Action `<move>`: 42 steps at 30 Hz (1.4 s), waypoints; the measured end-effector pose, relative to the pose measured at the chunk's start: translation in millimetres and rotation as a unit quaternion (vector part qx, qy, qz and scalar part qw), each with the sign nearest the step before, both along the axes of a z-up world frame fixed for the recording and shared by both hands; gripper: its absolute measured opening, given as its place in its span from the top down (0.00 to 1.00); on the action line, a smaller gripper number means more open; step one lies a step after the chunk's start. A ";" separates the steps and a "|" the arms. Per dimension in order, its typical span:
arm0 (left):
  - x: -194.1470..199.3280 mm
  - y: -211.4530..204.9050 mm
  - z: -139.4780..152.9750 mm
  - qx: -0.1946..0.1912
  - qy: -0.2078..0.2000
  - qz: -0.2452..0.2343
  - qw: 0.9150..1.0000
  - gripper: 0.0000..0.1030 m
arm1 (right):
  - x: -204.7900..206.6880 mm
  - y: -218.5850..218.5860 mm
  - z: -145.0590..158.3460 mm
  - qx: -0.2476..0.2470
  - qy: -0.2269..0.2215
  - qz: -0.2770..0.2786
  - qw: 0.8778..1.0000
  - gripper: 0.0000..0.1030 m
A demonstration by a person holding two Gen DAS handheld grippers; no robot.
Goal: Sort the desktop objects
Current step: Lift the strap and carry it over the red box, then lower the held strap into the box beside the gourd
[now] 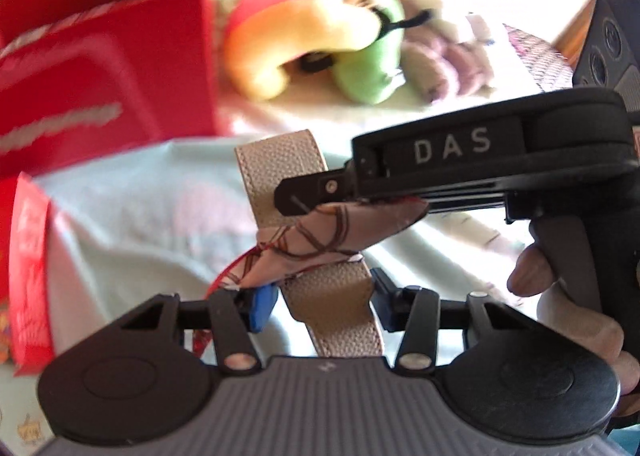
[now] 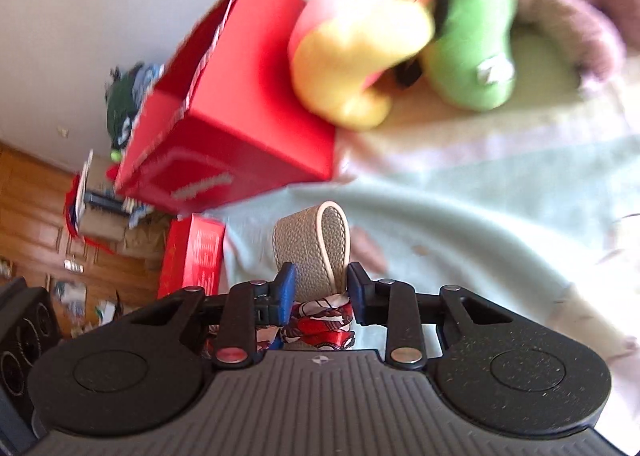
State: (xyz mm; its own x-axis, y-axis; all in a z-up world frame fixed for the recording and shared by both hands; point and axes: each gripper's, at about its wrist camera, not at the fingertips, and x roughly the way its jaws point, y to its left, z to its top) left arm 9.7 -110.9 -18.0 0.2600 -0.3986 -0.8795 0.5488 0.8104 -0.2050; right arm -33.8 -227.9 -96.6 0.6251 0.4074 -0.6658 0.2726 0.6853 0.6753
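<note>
A beige pebbled strap [image 1: 276, 172] with a cream edge is showing beside a scarf [image 1: 320, 244] patterned in pink, red and dark lines. A bright red box [image 2: 240, 112] is carrying white lettering. The soft toy [image 2: 360, 56] is glowing yellow, orange and pink, next to a green one [image 2: 472, 56]. The cloth [image 2: 460, 208] underneath is looking pale mint.
</note>
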 end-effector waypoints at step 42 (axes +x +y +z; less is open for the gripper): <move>203.7 96.6 85.2 -0.042 -0.091 -0.027 0.995 0.52 | 206.9 64.2 98.0 -0.109 -0.094 -0.016 0.989 0.71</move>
